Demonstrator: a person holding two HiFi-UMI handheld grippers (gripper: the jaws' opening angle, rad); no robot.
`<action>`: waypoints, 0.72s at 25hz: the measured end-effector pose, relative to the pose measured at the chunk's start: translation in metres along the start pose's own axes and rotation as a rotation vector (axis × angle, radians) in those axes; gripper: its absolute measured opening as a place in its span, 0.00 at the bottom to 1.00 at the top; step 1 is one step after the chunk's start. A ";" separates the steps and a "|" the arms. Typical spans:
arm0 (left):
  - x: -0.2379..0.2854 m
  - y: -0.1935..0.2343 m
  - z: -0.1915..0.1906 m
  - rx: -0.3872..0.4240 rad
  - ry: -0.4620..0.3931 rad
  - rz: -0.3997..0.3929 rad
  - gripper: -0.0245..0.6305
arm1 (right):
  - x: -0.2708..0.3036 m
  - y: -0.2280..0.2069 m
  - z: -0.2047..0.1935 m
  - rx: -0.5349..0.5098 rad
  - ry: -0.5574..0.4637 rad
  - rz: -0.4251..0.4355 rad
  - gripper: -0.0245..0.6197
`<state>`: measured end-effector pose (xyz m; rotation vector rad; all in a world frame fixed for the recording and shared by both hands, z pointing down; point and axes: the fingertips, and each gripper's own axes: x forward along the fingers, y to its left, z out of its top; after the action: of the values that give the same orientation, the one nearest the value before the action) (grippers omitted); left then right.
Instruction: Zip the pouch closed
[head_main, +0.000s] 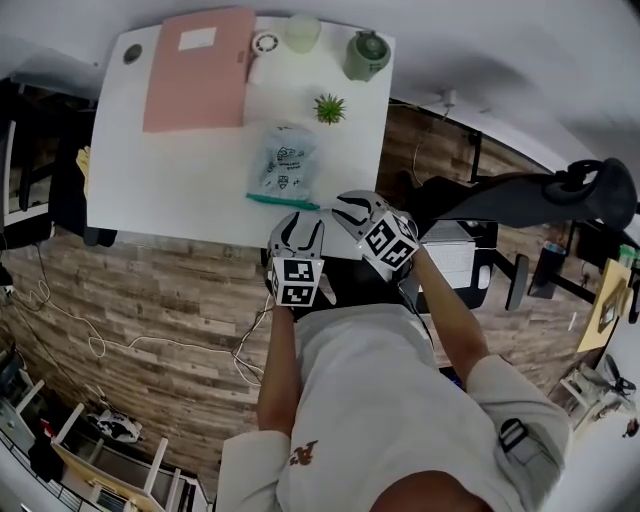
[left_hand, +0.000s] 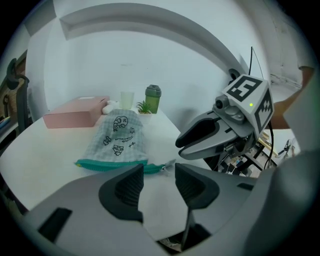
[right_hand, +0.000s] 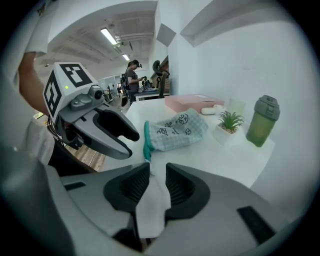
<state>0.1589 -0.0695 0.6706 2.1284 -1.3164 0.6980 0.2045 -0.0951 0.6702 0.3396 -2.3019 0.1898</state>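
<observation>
here the checked pouch (head_main: 283, 158) lies flat on the white worktop (head_main: 190, 190), its teal zip (head_main: 283, 203) running crosswise along the near edge with the pull (left_hand: 169, 164) at its right end — the right tool (right_hand: 157, 176), narrow and empty, sits just beside that end, while the left tool (left_hand: 155, 175), half apart and empty, faces it from just short of the edge.

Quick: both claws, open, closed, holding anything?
Left claw: open, empty.
Right claw: open, narrower gap, empty.
</observation>
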 end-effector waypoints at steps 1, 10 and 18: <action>0.002 -0.002 -0.002 -0.001 0.003 -0.001 0.33 | 0.002 0.002 -0.001 -0.011 0.001 0.012 0.20; 0.016 -0.015 -0.013 0.017 0.023 -0.006 0.32 | 0.020 0.013 -0.010 -0.062 0.020 0.104 0.15; 0.024 -0.017 -0.025 0.012 0.050 0.026 0.29 | 0.024 0.023 -0.004 0.004 -0.033 0.164 0.05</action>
<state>0.1800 -0.0618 0.7016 2.0928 -1.3186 0.7671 0.1842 -0.0772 0.6897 0.1570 -2.3624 0.2728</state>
